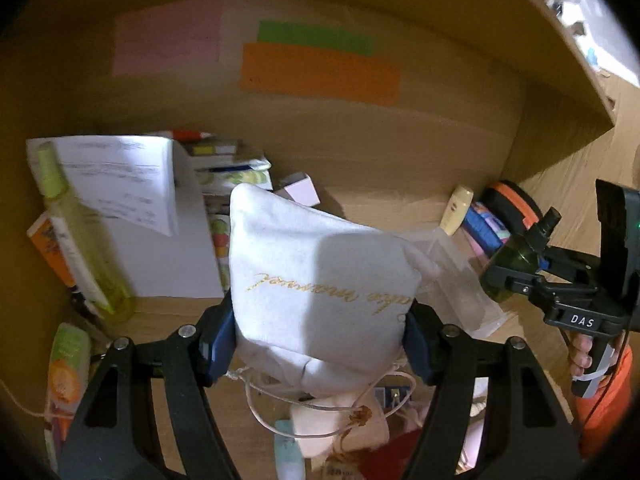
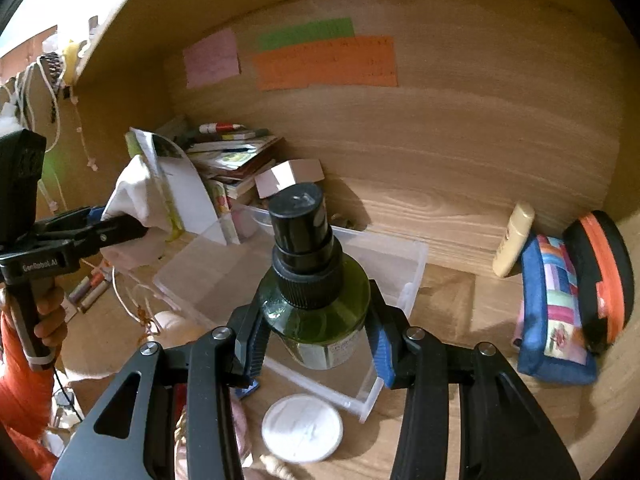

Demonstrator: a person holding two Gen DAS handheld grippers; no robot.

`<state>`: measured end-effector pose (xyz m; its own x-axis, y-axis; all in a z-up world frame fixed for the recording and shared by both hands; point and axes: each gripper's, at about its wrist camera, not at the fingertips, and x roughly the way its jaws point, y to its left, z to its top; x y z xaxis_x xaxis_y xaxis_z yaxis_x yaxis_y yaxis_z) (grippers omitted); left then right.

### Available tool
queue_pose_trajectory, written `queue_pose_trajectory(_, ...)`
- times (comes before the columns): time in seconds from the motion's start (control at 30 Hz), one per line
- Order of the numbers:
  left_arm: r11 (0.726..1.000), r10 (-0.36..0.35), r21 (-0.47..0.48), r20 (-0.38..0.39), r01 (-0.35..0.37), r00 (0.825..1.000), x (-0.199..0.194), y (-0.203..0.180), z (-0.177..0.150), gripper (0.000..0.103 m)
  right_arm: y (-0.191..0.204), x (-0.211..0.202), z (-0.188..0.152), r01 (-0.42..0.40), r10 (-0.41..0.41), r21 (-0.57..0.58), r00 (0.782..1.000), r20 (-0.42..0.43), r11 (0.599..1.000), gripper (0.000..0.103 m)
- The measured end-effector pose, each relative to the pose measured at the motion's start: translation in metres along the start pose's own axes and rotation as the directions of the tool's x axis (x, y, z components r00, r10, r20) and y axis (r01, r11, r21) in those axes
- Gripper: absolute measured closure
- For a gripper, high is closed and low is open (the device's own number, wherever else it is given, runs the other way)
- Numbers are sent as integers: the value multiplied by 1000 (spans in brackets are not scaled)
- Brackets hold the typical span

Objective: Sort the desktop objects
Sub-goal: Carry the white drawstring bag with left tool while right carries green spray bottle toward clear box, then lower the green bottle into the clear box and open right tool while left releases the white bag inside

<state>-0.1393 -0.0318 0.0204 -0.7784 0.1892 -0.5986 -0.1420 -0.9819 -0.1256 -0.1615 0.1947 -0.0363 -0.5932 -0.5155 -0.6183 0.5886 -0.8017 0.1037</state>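
Observation:
My left gripper is shut on a white drawstring pouch with gold lettering, held above the desk; it also shows at the left of the right wrist view. My right gripper is shut on a dark green spray bottle with a black cap, held over a clear plastic tray. In the left wrist view the bottle and right gripper appear at the right, above the tray.
Books and papers pile at the back left. A cream tube, patchwork pouch and black-orange case lean at the right. A white round pad lies in front. A yellow bottle lies left. Sticky notes mark the back wall.

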Motion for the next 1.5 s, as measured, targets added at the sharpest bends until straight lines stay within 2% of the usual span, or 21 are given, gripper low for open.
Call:
queue_pose_trajectory(0.3, 999, -1, 37, -136, 6, 991, 59, -6, 5, 34, -9, 53, 2, -7, 6, -7, 992, -126, 1000, 63)
queue_pose_trajectory(0.53, 998, 4, 63, -236, 11, 972, 90, -7, 2, 34, -11, 86, -1, -6, -2, -34, 974, -226, 999, 64)
queue_pose_trajectory(0.73, 996, 14, 92, -298, 14, 954, 109, -11, -2, 34, -2, 102, -2, 22, -46, -92, 961, -273, 996, 63)
queue_pose_trajectory(1.0, 994, 13, 104, -342, 24, 940, 128, -12, -6, 34, 7, 111, 2, 51, -97, -160, 950, -296, 986, 63)
queue_pose_trajectory(1.13, 993, 19, 117, -341, 23, 940, 127, -12, -7, 34, 13, 115, 1, 44, -99, -177, 944, -314, 983, 63)
queue_pose_trajectory(1.33, 992, 27, 128, -357, 20, 934, 126, -11, -8, 32, 20, 116, 4, 75, -137, -209, 945, -296, 975, 63)
queue_pose_trajectory(1.5, 991, 39, 134, -346, 8, 937, 120, -12, -9, 32, 22, 101, 7, 103, -159, -218, 954, -256, 970, 48)
